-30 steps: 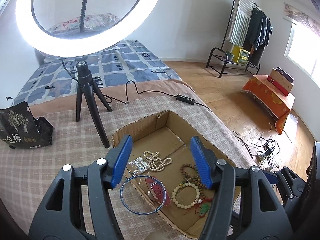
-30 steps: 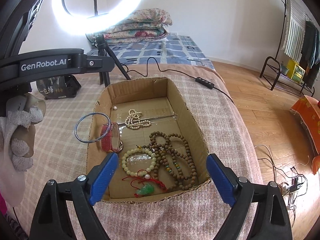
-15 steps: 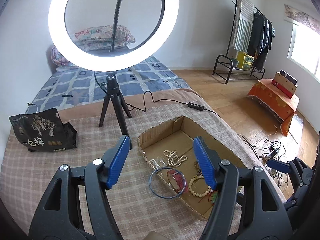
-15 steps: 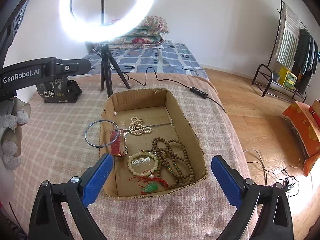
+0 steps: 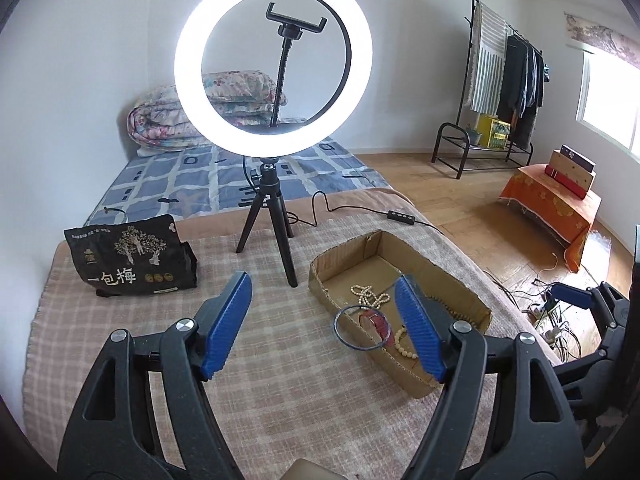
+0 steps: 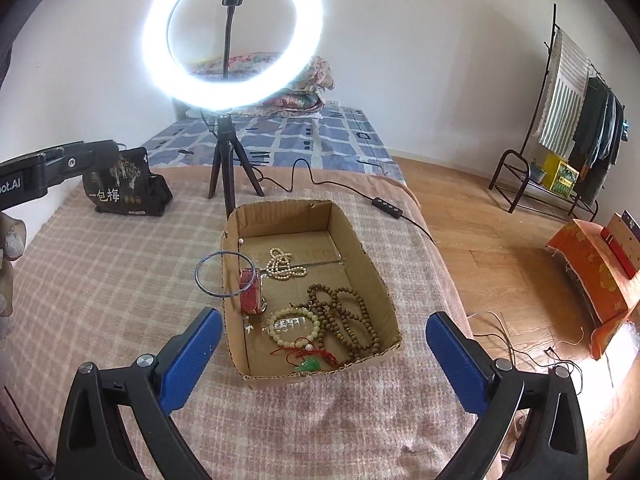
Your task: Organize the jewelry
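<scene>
1. Two grippers, both empty: the left gripper (image 5: 322, 322) has its jaws opening; the right gripper (image 6: 322, 358) has its jaws widening too, spread far apart.
2. Box (image 6: 376, 276) on the blanket (image 6: 100, 280) holds beads (image 6: 344, 320); a bangle (image 6: 226, 274) leans on its nine-o'clock wall.
3. Ring light (image 6: 232, 36) stands at twelve.

Left gripper (image 5: 324, 312) and right gripper (image 6: 323, 346): both angled downward, jaws opening with nothing between them; blue pads (image 6: 190, 360) bare.
</scene>
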`<state>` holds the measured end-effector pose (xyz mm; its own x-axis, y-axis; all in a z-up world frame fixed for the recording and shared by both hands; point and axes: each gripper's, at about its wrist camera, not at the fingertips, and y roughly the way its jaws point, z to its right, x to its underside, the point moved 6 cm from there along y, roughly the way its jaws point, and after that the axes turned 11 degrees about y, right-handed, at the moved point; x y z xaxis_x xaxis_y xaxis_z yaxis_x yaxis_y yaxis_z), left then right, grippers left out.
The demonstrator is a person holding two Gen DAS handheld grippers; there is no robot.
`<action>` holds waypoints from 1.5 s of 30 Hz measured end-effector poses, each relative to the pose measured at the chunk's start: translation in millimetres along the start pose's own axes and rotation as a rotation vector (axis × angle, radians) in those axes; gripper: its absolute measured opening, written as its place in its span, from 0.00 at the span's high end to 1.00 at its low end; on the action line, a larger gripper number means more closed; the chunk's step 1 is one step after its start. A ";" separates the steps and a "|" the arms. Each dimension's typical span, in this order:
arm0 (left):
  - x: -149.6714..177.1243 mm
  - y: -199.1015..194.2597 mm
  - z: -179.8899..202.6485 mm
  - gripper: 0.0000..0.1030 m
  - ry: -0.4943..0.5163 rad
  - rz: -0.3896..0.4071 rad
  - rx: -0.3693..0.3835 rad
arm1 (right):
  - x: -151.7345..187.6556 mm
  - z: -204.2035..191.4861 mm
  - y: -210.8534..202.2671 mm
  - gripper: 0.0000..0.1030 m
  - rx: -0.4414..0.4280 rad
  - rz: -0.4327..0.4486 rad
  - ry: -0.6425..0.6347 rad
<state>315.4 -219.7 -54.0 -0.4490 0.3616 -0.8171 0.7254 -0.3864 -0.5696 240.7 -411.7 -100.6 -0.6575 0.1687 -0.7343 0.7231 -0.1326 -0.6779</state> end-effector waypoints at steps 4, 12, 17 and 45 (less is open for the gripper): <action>12.7 -21.7 6.2 0.23 0.026 -0.002 -0.012 | 1.5 -2.1 -16.9 0.00 0.022 0.029 -0.018; 38.1 -61.2 10.6 0.17 -0.001 -0.018 0.003 | 5.6 -11.7 -48.0 0.00 0.030 0.085 -0.048; 50.7 -82.7 17.3 0.17 0.042 0.000 -0.015 | 11.8 -17.6 -62.1 0.00 0.023 0.098 -0.040; 68.6 -113.9 60.9 0.00 0.151 0.024 -0.042 | 12.9 -0.4 -77.9 0.00 -0.001 0.140 0.110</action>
<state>170.2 -202.6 -50.6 -0.3498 0.4771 -0.8062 0.7577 -0.3620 -0.5430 176.0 -398.8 -57.2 -0.5235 0.2548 -0.8130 0.8060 -0.1612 -0.5695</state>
